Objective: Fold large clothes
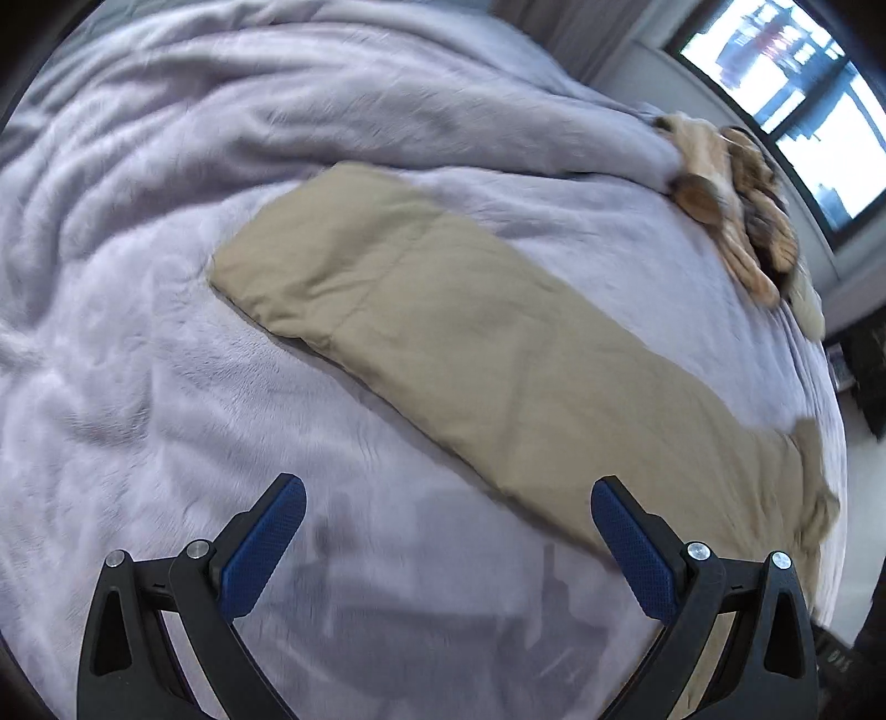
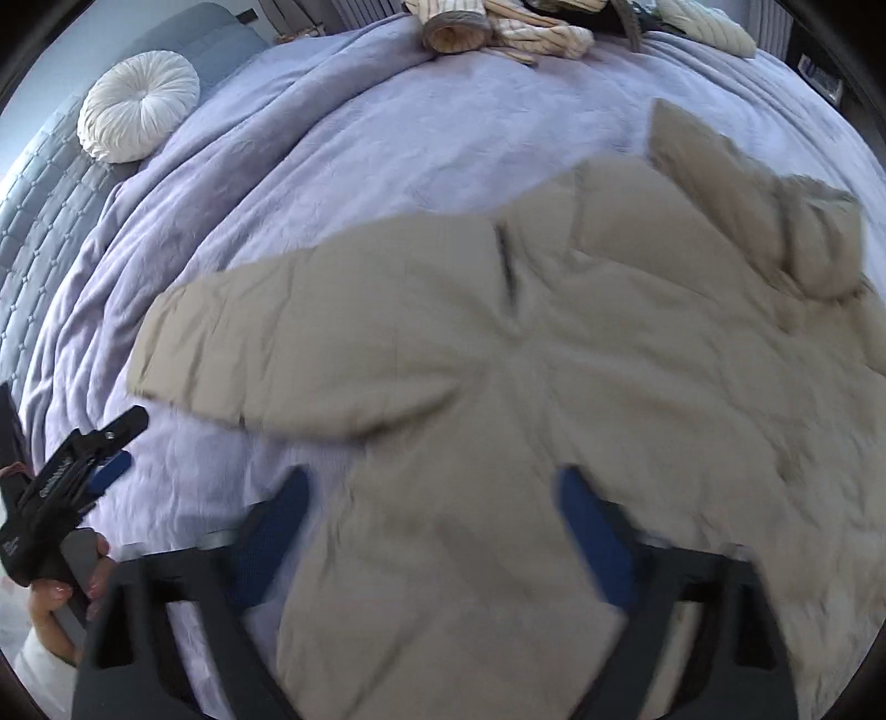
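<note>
A beige padded jacket [image 2: 526,360] lies spread on a lilac bed cover [image 2: 343,166]. One sleeve [image 1: 432,327] stretches out to the left across the cover in the left wrist view. My left gripper [image 1: 448,531] is open and empty, above the cover beside the sleeve's near edge. It also shows at the left edge of the right wrist view [image 2: 111,454], held by a hand. My right gripper [image 2: 432,520] is open and empty, hovering over the jacket's near part; this view is blurred.
A pile of striped and tan clothes [image 2: 498,27] lies at the bed's far edge, also in the left wrist view [image 1: 736,205]. A round white cushion [image 2: 138,105] rests on a grey quilted headboard [image 2: 33,210]. A window [image 1: 797,83] is behind.
</note>
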The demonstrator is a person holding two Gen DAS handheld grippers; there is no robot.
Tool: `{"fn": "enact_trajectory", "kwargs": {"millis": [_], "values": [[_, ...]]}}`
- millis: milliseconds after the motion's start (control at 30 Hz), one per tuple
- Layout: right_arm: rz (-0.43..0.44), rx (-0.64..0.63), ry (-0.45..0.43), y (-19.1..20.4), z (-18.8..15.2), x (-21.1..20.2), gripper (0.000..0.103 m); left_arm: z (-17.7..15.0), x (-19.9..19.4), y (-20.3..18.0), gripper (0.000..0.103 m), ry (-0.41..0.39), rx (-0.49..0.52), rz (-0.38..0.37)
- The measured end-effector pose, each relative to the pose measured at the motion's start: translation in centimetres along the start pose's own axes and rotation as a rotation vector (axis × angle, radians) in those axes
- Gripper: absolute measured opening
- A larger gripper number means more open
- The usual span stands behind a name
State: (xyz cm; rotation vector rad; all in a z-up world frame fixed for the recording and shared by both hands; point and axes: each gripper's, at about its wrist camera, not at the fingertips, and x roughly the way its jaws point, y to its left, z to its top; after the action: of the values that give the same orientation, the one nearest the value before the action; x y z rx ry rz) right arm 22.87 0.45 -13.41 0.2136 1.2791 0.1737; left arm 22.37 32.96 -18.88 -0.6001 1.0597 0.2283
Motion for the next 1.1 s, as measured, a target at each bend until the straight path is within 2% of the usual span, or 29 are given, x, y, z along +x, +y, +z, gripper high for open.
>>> {"fn": "enact_trajectory", "kwargs": {"millis": [33, 100, 267, 300, 333, 367, 433, 467, 500, 533, 600, 800, 867, 967, 1100], "values": [[0.017, 0.008, 0.011, 0.1, 0.5, 1.1, 0.045, 0.3, 0.6, 0.3, 0.103, 0.001, -0.017, -0.005], [0.025, 0.018, 0.016, 0.0, 0.9, 2.2, 0.026, 1.2, 1.9, 0.9, 0.103, -0.002, -0.056, -0.016], [0.007, 0.026, -0.029, -0.2, 2.0, 4.7, 0.021, 3.1, 4.5, 1.1, 0.102, -0.014, -0.094, -0.039], [0.004, 0.031, -0.022, -0.3, 2.1, 5.3, 0.021, 3.4, 5.0, 0.9, 0.098, -0.015, -0.085, -0.023], [0.000, 0.037, -0.015, -0.4, 2.1, 5.9, 0.021, 3.6, 5.3, 0.8, 0.090, -0.014, -0.074, -0.003], [-0.001, 0.047, -0.009, -0.6, 2.0, 6.4, 0.020, 3.9, 5.9, 0.5, 0.073, -0.003, -0.064, 0.024], [0.009, 0.068, -0.005, -1.1, 2.0, 7.0, 0.020, 4.3, 6.4, 0.2, 0.050, 0.002, -0.062, 0.022], [0.020, 0.083, -0.003, -1.4, 2.0, 7.3, 0.020, 4.5, 6.4, 0.0, 0.026, -0.001, -0.064, -0.021], [0.026, 0.091, -0.002, -1.6, 2.2, 7.2, 0.020, 4.7, 6.3, -0.1, 0.010, 0.007, -0.062, -0.065], [0.032, 0.097, 0.000, -1.8, 2.2, 7.4, 0.019, 5.0, 6.2, -0.4, 0.009, 0.011, -0.059, -0.103], [0.039, 0.103, -0.002, -2.2, 1.9, 7.6, 0.018, 5.2, 5.3, -1.4, 0.009, -0.015, -0.020, -0.114], [0.100, 0.147, -0.018, -3.6, 1.6, 7.7, 0.017, 4.7, 0.7, -7.5, 0.009, -0.103, 0.191, -0.204], [0.130, 0.175, -0.017, -4.4, 1.2, 7.2, 0.017, 3.7, -1.0, -10.7, 0.009, -0.126, 0.263, -0.243], [0.223, 0.207, -0.024, -5.6, 0.7, 4.9, 0.017, 1.9, -3.4, -16.1, 0.009, -0.156, 0.371, -0.325], [0.248, 0.191, -0.080, -8.1, -0.8, 0.6, 0.017, -3.3, -5.3, -24.0, 0.009, -0.158, 0.523, -0.429]]}}
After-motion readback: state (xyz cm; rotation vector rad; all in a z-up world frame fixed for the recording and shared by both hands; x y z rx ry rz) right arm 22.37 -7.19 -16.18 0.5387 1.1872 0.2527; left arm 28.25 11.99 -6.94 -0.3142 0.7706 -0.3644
